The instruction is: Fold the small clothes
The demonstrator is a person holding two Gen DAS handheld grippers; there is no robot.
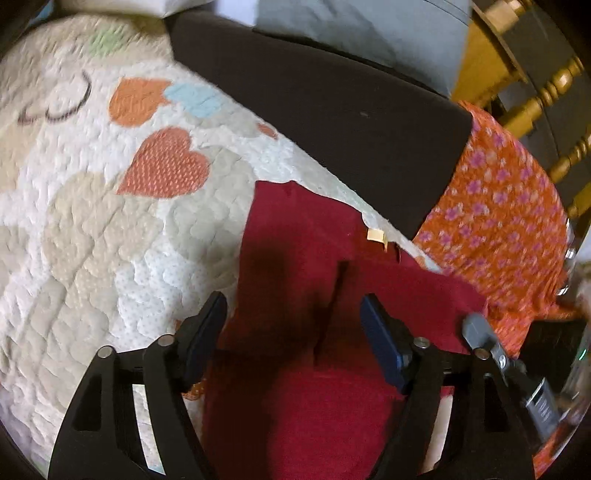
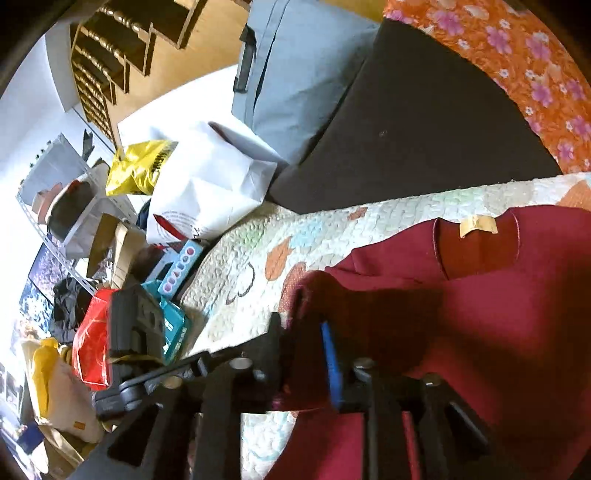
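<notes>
A dark red shirt (image 1: 295,251) lies on a quilted cream bedspread with heart patterns (image 1: 92,221). Its collar with a yellow label (image 1: 376,235) points toward the far side. My left gripper (image 1: 293,314) is open, its jaws straddling the shirt just above the cloth, with a fold line between them. In the right wrist view the shirt (image 2: 498,302) fills the lower right and the label (image 2: 476,224) shows at the neck. My right gripper (image 2: 306,332) is shut on the shirt's sleeve edge and holds it lifted over the body.
A black cushion (image 1: 332,110) and a grey pillow (image 1: 362,33) lie beyond the shirt. An orange floral cloth (image 1: 498,221) lies to the right. Off the bed's edge stand bags, boxes and a shelf (image 2: 110,258). A wooden headboard (image 1: 546,92) stands at the far right.
</notes>
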